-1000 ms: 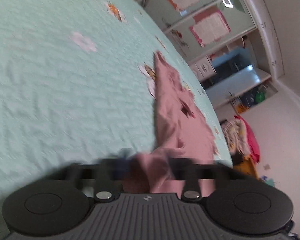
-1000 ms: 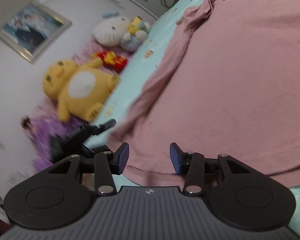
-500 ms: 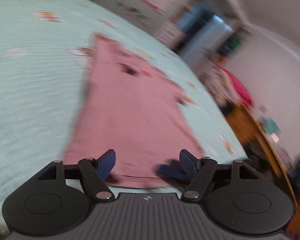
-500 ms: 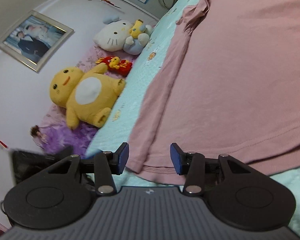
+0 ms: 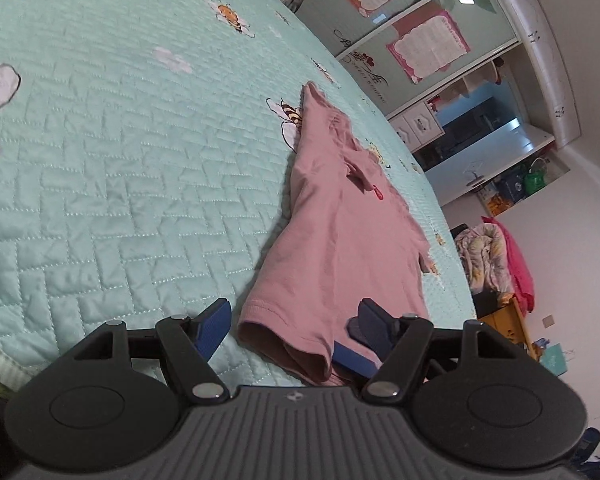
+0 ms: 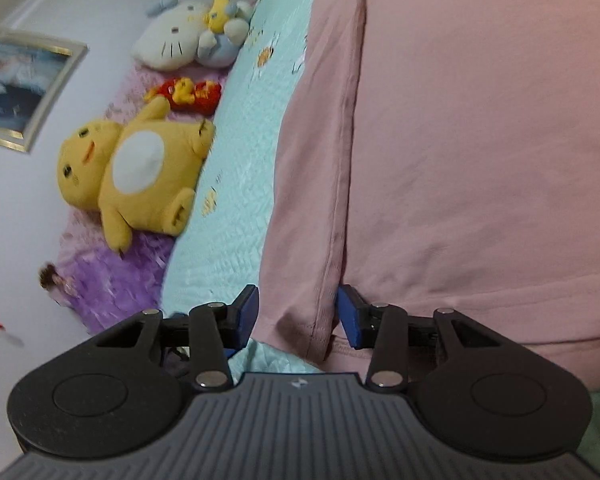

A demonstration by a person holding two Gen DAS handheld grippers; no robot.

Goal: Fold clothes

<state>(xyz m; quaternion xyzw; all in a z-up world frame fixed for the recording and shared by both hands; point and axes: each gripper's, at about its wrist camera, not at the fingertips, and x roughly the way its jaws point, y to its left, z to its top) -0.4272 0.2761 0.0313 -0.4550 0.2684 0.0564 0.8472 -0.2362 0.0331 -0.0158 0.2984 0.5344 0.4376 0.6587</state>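
Note:
A pink shirt [image 5: 340,240] lies long and narrow on the mint quilted bedspread [image 5: 120,160]. Its near end, an open cuff-like hem, rests between the fingers of my left gripper [image 5: 294,328], which stands open; neither pad presses the cloth. In the right wrist view the shirt [image 6: 480,140] fills the right side. Its doubled side edge runs down between the fingers of my right gripper [image 6: 296,314]. Those jaws are closing slightly with the cloth between them, but a wide gap stays and the cloth is not pinched.
The bed's edge [image 6: 236,184] drops to a purple rug [image 6: 108,280] with a yellow plush [image 6: 136,168] and a white cat plush [image 6: 172,40]. Mirrored wardrobe doors [image 5: 400,40] and a heap of clothes [image 5: 496,256] stand beyond the bed's far side.
My left gripper was shut on bunched pink cloth, opened and let it drop onto the bed. The right gripper rolled and moved in, so the shirt's side edge now lies between its fingers.

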